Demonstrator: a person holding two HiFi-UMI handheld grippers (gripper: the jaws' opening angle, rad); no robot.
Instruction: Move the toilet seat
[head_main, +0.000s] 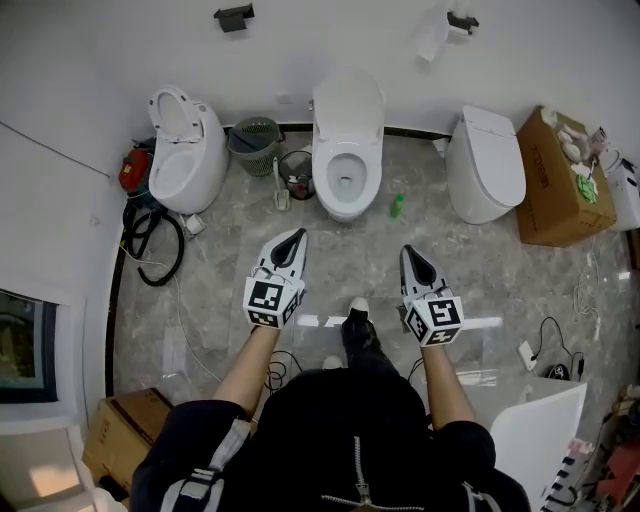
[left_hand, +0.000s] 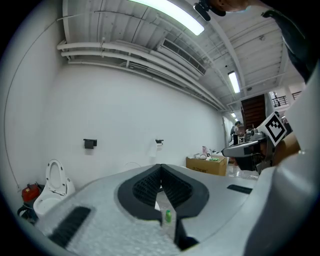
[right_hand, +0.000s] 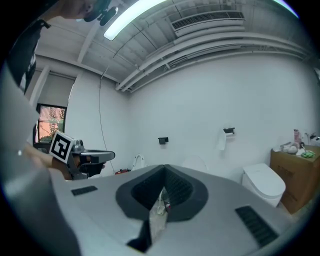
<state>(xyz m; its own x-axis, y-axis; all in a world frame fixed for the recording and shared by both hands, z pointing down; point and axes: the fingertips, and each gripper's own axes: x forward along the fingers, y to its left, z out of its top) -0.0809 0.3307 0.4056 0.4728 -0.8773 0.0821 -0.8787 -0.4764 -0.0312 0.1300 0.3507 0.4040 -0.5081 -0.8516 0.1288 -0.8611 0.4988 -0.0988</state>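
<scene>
Person's dark torso (head_main: 340, 430) occupies the near edge. Left gripper (head_main: 296, 237) and right gripper (head_main: 408, 252): jaws closed together, nothing held. Toilet seat (head_main: 324, 172) is at the middle toilet by the far wall, well apart from both.

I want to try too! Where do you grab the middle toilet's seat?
Probably the front edge of the seat, coming from the front. The lid stands raised at the back, near the wall, and the rounded front edge faces the person.
</scene>
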